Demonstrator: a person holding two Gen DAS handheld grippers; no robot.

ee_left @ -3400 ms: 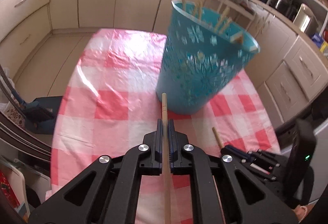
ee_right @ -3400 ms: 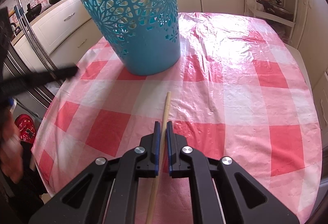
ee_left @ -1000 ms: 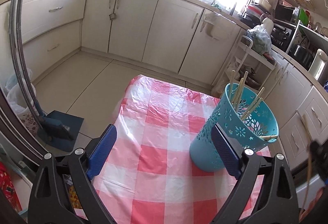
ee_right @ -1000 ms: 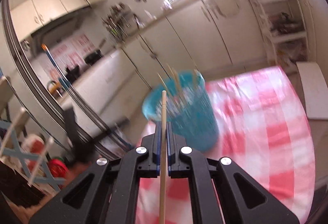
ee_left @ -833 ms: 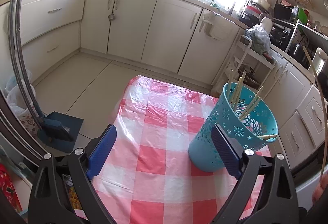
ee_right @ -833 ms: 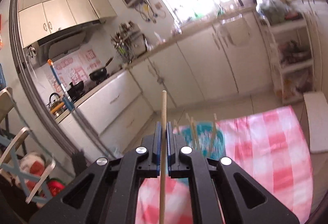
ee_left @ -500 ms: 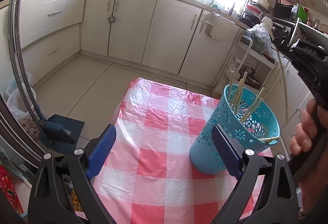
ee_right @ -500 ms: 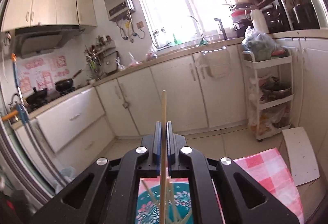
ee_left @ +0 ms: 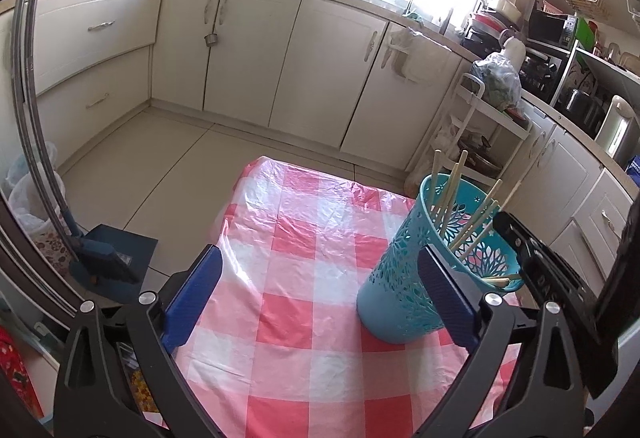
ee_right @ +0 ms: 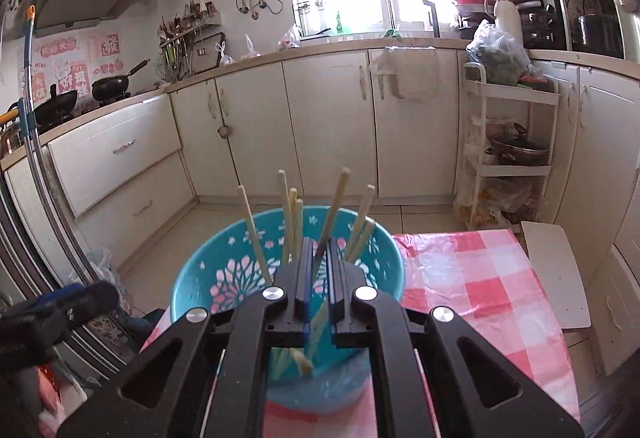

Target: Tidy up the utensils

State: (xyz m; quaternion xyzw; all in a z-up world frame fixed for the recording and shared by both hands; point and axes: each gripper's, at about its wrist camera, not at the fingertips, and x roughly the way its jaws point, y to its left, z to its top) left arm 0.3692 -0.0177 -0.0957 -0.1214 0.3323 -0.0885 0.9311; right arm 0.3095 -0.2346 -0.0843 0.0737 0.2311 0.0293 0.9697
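A teal perforated basket (ee_left: 404, 286) stands on the red-and-white checked tablecloth (ee_left: 304, 278) and holds several wooden chopsticks (ee_left: 450, 193). My left gripper (ee_left: 320, 294) is wide open and empty, held above the table to the left of the basket. My right gripper (ee_right: 318, 270) hovers right over the basket (ee_right: 224, 278). Its jaws are slightly parted, and a chopstick (ee_right: 334, 205) stands in the narrow gap between them, leaning into the basket. The right gripper's body also shows in the left wrist view (ee_left: 536, 258) beside the basket rim.
Cream kitchen cabinets (ee_left: 256, 49) line the far wall. A white rolling rack (ee_right: 516, 157) with pots stands at the right. A blue dustpan (ee_left: 112, 254) lies on the floor to the left of the table. A white board (ee_right: 556, 270) lies beyond the table's right edge.
My right gripper has lifted the chopstick off the table, brought it over the basket and parted its jaws. My left gripper dropped its chopstick earlier and now stays open.
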